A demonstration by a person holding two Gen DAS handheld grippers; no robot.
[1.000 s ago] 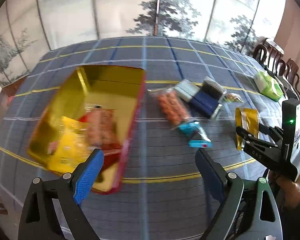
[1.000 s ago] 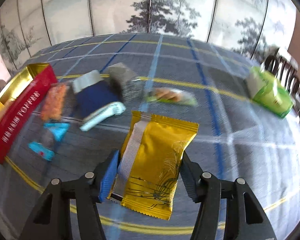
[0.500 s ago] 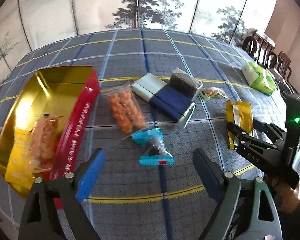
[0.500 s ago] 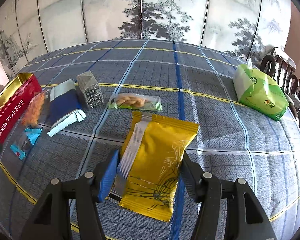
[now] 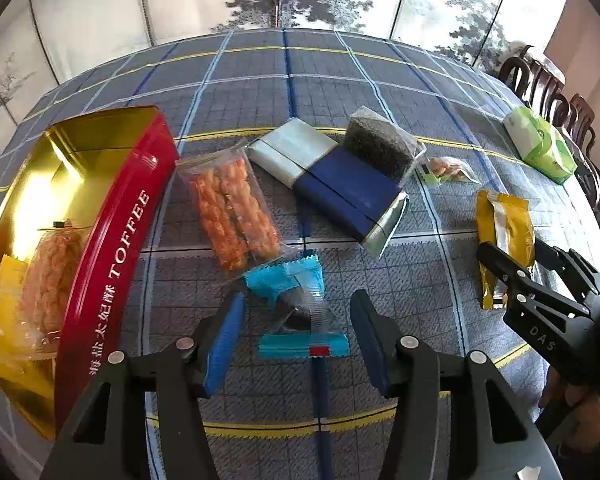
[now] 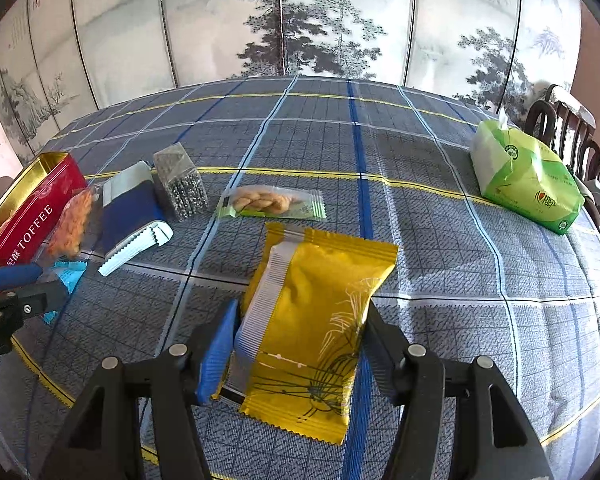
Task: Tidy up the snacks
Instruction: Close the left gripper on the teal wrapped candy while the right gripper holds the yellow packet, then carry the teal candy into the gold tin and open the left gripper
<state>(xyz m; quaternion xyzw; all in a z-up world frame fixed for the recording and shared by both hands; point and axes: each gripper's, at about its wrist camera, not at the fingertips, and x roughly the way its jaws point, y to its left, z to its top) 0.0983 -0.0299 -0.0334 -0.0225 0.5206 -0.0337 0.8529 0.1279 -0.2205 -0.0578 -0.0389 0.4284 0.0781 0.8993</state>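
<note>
Left wrist view shows the left claw (image 5: 296, 340) spread wide at lower centre, its 2 blue pads on either side of a small blue snack packet (image 5: 300, 312) lying on the checked counter (image 5: 380, 80); neither pad touches the packet, and its dark contents are hard to make out through the clear window. At the left edge sits the red toffee tin (image 5: 112, 248), cut off by the frame, with a bag of orange twists and a yellow wrapper inside, both partly hidden by the wall. Just right of the tin lies an orange twist bag (image 5: 234, 212), then a navy-and-silver packet (image 5: 340, 188) with a dark seed pack (image 5: 380, 148) resting on its far end. In the right wrist view, the right claw (image 6: 300, 352) at lower centre is closed on a yellow foil packet (image 6: 316, 332), both pads pressed to its sides, the packet's lower end covering part of the fingers. Beyond it lies a small green-edged biscuit bag (image 6: 270, 202), and a green tissue pack (image 6: 524, 176) sits at the upper right, near dark chairs (image 6: 572, 132) cut off by the frame. The left claw's tip appears only partly at the left edge.
</note>
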